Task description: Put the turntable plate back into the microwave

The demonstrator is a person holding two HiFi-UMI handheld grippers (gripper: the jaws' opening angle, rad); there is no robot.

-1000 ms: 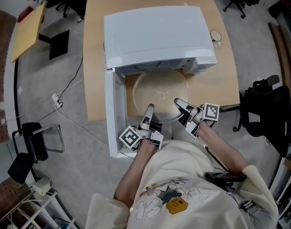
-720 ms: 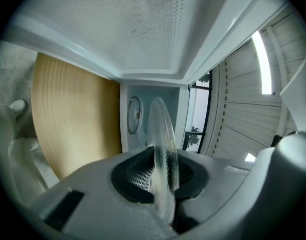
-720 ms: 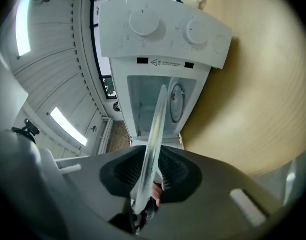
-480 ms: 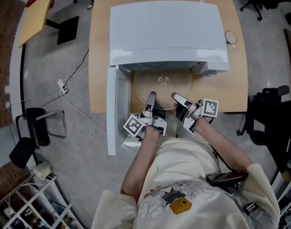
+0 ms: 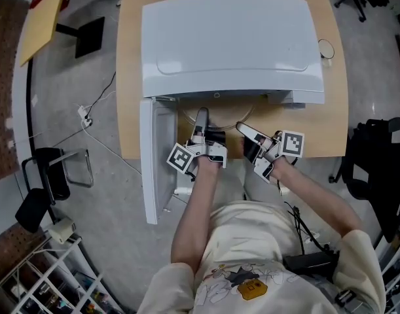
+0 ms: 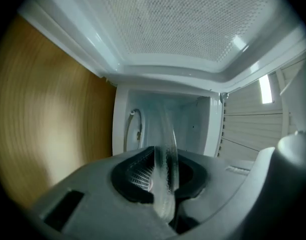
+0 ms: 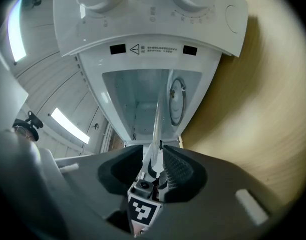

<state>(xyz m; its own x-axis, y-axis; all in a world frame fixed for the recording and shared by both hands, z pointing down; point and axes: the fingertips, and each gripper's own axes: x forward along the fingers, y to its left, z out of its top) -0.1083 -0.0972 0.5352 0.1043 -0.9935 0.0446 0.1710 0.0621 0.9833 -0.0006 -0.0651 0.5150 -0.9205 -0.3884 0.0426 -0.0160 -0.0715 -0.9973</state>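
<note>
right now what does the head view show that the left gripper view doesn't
Only the head view: the microwave's white top, the person's arms, and the right gripper, its jaws closing with the turntable plate's rim between them. Only the left gripper view: the cavity inside, and how the left gripper clamps that rim. Both: the open door and the wooden table.

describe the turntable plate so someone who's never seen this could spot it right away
Find the white microwave on the wooden table, door swung open. A clear round rim pokes from its opening, pinched by the left gripper: the turntable plate, the only see-through thing there.
</note>
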